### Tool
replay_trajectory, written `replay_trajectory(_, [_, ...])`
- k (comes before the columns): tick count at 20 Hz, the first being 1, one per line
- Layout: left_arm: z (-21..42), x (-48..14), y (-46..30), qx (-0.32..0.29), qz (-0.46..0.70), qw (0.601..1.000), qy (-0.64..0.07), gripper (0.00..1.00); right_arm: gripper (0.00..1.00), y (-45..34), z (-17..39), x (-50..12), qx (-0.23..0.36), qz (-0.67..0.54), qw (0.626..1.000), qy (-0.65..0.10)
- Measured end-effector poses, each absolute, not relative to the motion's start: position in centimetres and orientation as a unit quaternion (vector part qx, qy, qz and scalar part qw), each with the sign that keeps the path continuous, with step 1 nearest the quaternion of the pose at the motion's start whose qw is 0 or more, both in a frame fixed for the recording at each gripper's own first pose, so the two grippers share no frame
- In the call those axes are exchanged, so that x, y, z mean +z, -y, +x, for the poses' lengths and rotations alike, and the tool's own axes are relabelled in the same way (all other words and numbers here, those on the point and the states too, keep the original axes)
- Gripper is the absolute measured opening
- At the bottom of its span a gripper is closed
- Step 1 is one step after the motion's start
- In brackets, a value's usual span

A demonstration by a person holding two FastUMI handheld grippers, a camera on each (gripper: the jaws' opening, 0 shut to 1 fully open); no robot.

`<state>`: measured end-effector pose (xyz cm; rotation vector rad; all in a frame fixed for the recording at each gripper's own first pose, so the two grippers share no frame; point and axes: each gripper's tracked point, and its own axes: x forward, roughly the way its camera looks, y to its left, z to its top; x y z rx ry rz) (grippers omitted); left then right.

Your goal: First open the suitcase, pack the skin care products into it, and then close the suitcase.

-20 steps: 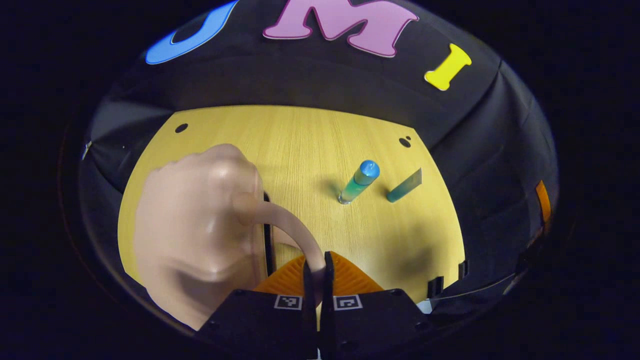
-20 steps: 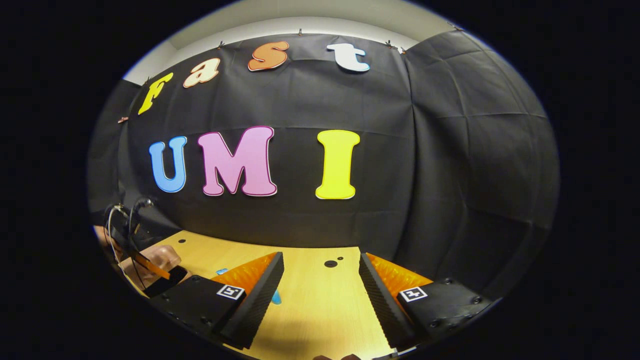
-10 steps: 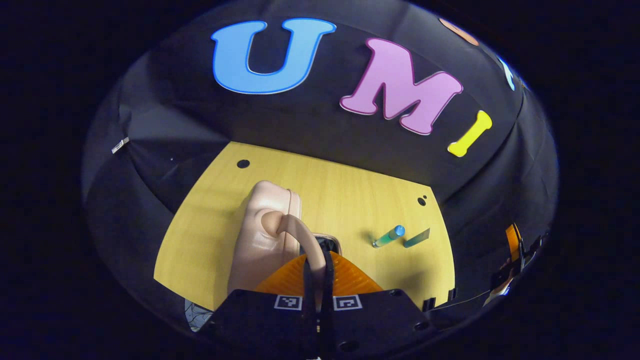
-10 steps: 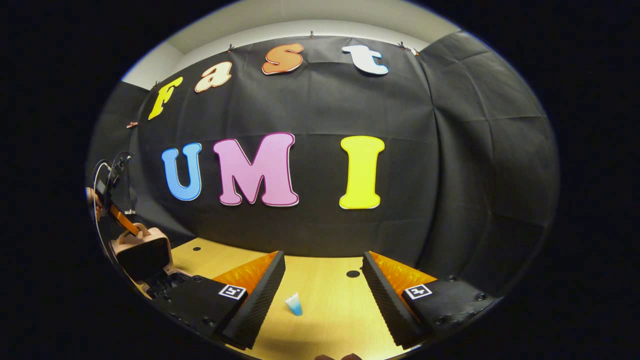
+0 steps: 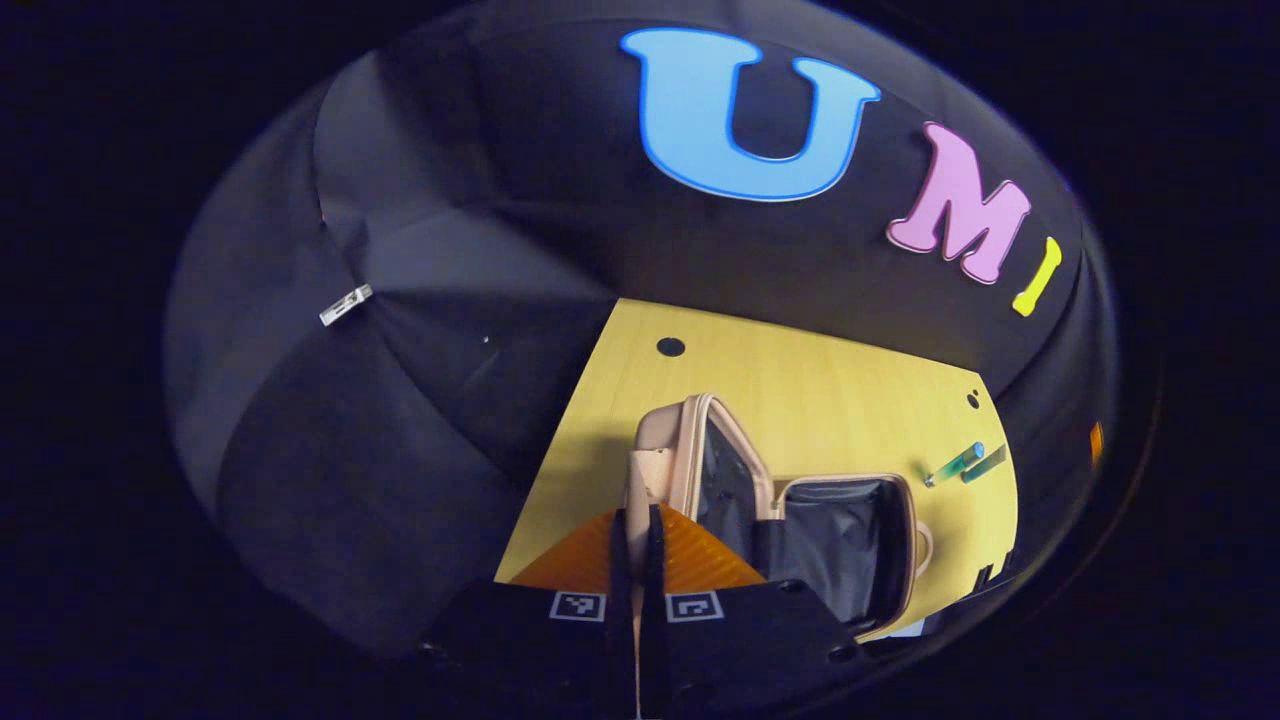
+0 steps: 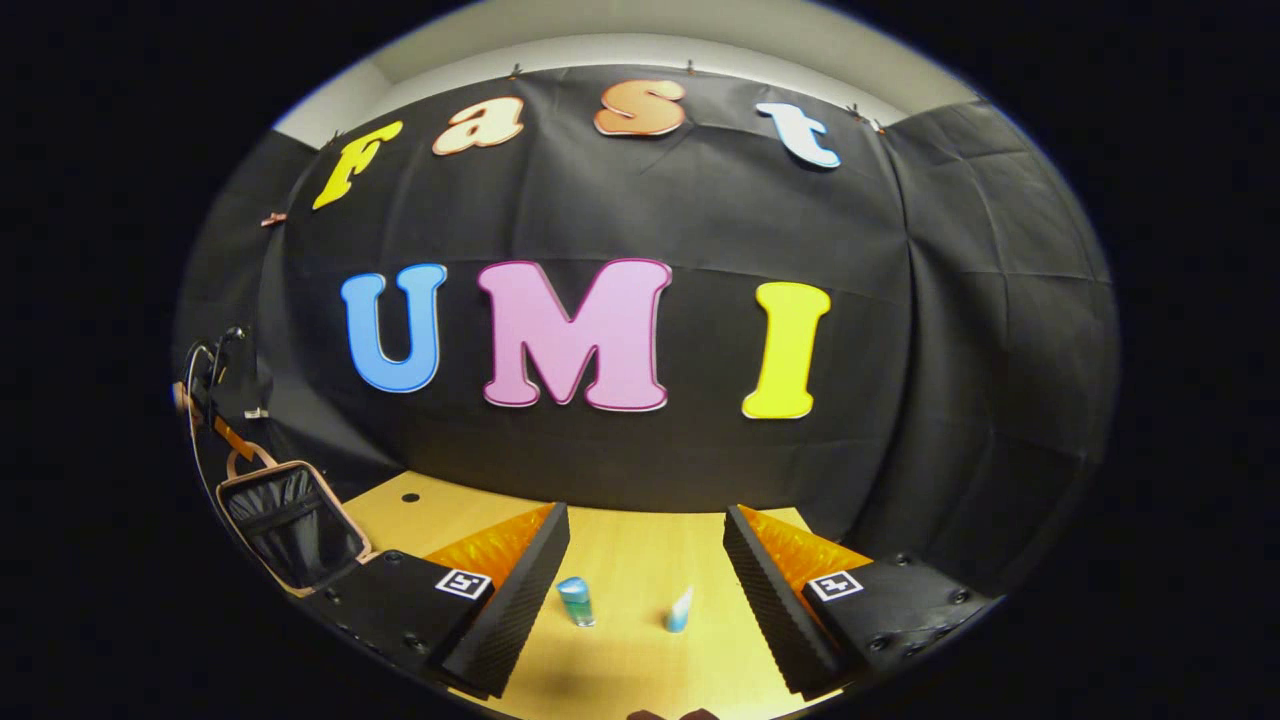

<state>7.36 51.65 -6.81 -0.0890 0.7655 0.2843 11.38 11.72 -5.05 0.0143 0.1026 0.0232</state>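
The pink suitcase (image 5: 800,520) lies open on the yellow table (image 5: 800,370), showing its dark lining. Its lid (image 5: 690,450) stands nearly upright. My left gripper (image 5: 637,515) is shut on the lid's handle (image 5: 650,472). To the right of the case lie a blue-capped green bottle (image 5: 953,466) and a teal tube (image 5: 985,463). In the right gripper view the bottle (image 6: 575,600) and the tube (image 6: 680,610) stand on the table between the fingers of my open right gripper (image 6: 645,515), a little beyond them. The raised lid (image 6: 290,525) and the left gripper (image 6: 215,400) show at far left.
Black cloth walls close the table (image 6: 640,660) at the back and on both sides. Small dark holes (image 5: 670,346) mark the far part of the tabletop. The table's left edge (image 5: 560,440) runs close beside the suitcase.
The left gripper has swung the lid up and leftward by its handle, so the lining now shows. The right gripper has turned so that both bottle and tube sit between its fingers.
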Motion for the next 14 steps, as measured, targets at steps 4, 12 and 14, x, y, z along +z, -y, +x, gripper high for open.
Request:
replay_trajectory(4, [7.7,-15.3,-59.1,0.151,-0.110,0.894,-0.407,0.07,0.96,-17.3,11.7,-5.7,0.018,-0.004,0.998,-0.065])
replay_trajectory(12, [7.2,-26.3,-64.2,0.186,-0.087,0.858,-0.471,0.19,0.96,-19.9,11.5,-6.9,-0.013,-0.036,0.995,-0.092])
replay_trajectory(14, [7.7,-26.7,-64.3,0.186,-0.090,0.862,-0.462,0.33,0.96,-20.1,11.4,-7.4,-0.018,-0.038,0.995,-0.095])
